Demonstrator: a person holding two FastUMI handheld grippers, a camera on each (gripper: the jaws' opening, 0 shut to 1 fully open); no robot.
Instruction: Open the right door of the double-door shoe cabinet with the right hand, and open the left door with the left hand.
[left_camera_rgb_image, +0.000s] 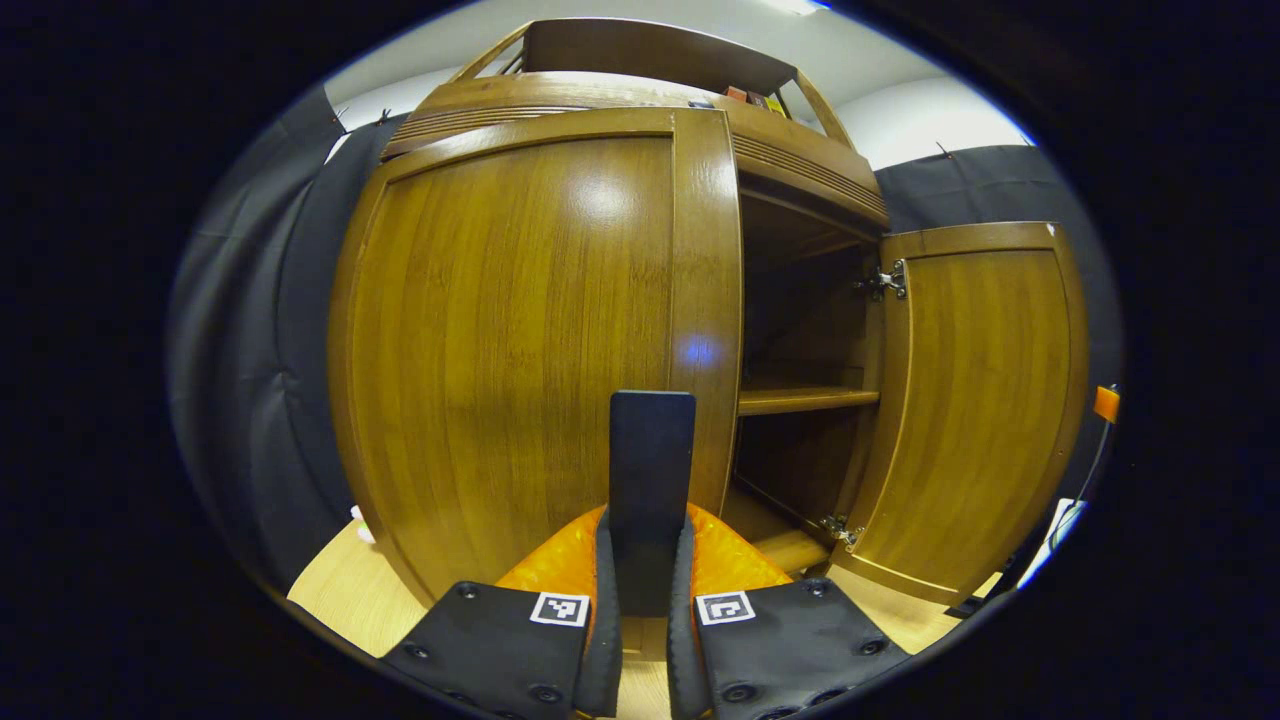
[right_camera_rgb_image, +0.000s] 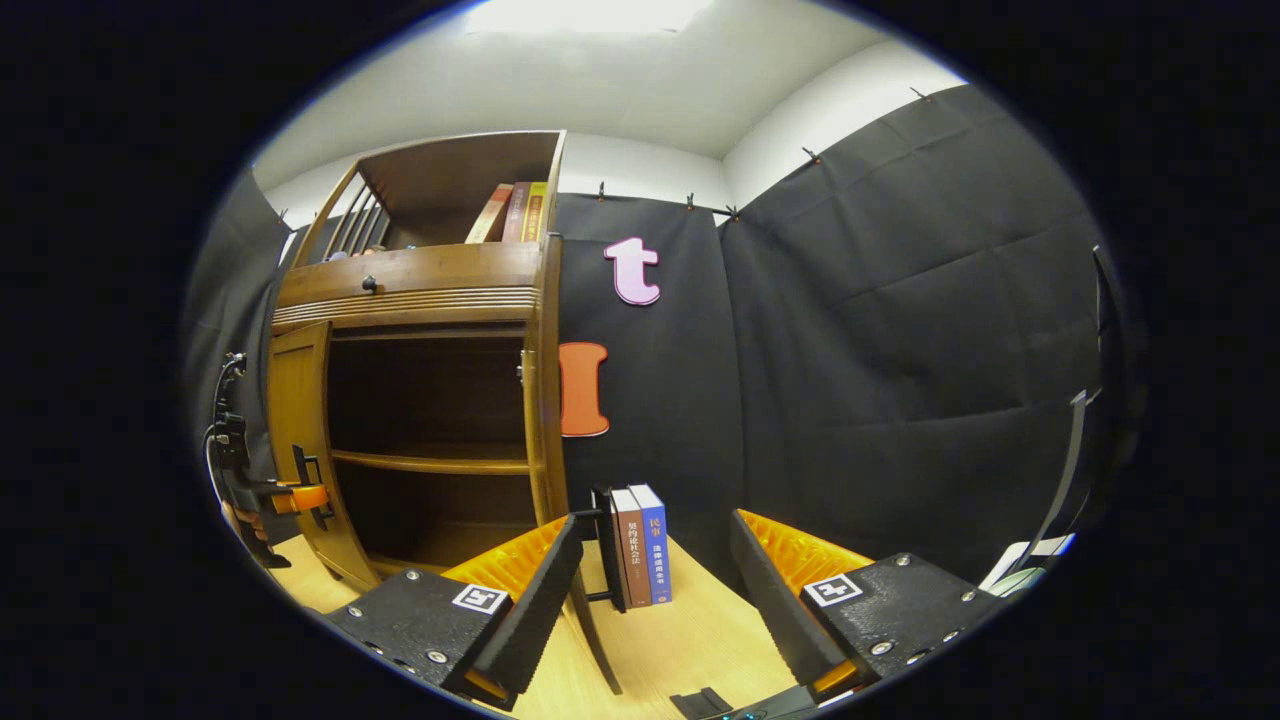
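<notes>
The wooden shoe cabinet (left_camera_rgb_image: 560, 95) stands right in front of the left gripper view. My left gripper (left_camera_rgb_image: 648, 535) is shut on the dark upright handle (left_camera_rgb_image: 652, 440) of the left door (left_camera_rgb_image: 500, 340). The right door (left_camera_rgb_image: 975, 400) is swung wide open, baring the inner shelf (left_camera_rgb_image: 805, 400). In the right gripper view the left door (right_camera_rgb_image: 297, 410) looks swung partly outward, with the left gripper (right_camera_rgb_image: 300, 497) at its handle. My right gripper (right_camera_rgb_image: 650, 600) is open and holds nothing, off to the right of the cabinet (right_camera_rgb_image: 430, 285).
Three books in a bookend (right_camera_rgb_image: 640, 545) stand on the light wooden floor (right_camera_rgb_image: 690, 640) beside the cabinet's right side. More books (right_camera_rgb_image: 515, 210) sit on the cabinet's top shelf. Black cloth wall (right_camera_rgb_image: 880, 350) closes the right and back.
</notes>
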